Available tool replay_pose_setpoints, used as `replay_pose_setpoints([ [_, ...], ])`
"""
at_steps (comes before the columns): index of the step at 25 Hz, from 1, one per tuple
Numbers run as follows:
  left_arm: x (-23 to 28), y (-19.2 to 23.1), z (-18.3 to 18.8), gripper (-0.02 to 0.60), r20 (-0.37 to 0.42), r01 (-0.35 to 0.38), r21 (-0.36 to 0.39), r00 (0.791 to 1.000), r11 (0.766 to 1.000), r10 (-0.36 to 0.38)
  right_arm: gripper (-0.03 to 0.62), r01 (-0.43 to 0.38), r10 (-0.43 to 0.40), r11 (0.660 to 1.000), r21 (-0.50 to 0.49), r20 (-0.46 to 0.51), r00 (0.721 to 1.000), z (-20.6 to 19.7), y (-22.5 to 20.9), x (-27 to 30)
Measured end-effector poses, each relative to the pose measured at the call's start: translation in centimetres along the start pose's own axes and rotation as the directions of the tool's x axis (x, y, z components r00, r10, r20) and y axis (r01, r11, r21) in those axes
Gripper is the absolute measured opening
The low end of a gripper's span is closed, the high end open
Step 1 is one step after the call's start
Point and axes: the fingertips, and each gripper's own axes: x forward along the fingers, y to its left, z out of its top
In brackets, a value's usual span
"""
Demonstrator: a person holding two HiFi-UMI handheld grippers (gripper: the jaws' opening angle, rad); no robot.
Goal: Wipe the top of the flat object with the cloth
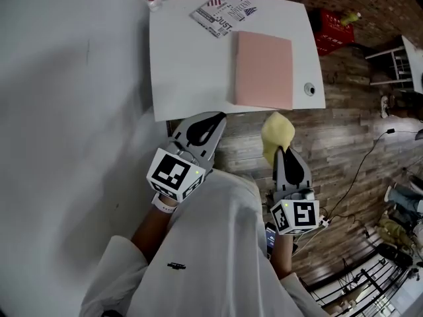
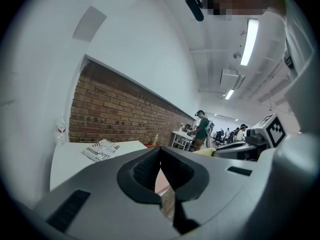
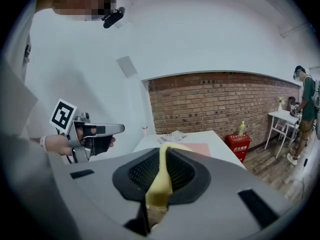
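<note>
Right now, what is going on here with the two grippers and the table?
A person holds a gripper in each hand in front of a white table. The right gripper is shut on a yellow cloth. The left gripper is shut and empty. A pink flat object lies on the table, and the cloth has not reached it yet; both grippers are short of the table's near edge.

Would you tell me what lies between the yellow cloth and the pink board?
In the head view, only a bare strip of the table and a sliver of wooden floor separate the cloth from the board.
</note>
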Motion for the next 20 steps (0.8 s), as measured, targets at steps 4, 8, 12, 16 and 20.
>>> replay_pose_setpoints([
  [4, 0.2, 0.6, 0.5, 0.018, 0.007, 0.014, -0.004, 1.0, 1.0, -0.014, 0.035, -0.011, 0.011, 1.0, -0.027, 0.0, 1.0, 1.0, 0.4, 1.3],
  [8, 1.1, 0.9, 1.1, 0.018, 0.006, 0.012, 0.002, 1.0, 1.0, -0.012, 0.034, -0.011, 0.011, 1.0, -0.023, 0.013, 1.0, 1.8, -0.5, 2.5],
  [12, 1.9, 1.6, 1.6, 0.018, 0.0, -0.003, 0.011, 1.0, 1.0, 0.003, 0.035, -0.032, 0.032, 0.999, -0.009, 0.001, 0.999, 2.2, -1.4, 4.4],
  [16, 3.0, 2.4, 1.8, 0.018, -0.019, -0.03, 0.013, 0.999, 0.999, 0.03, 0.035, -0.058, 0.058, 0.997, -0.048, -0.004, 0.998, 2.7, -2.4, 6.3],
  [20, 4.4, 2.9, 1.3, 0.018, -0.059, -0.037, 0.002, 0.998, 0.999, 0.037, 0.035, -0.103, 0.101, 0.993, -0.054, -0.031, 0.994, 2.4, -3.5, 8.2],
])
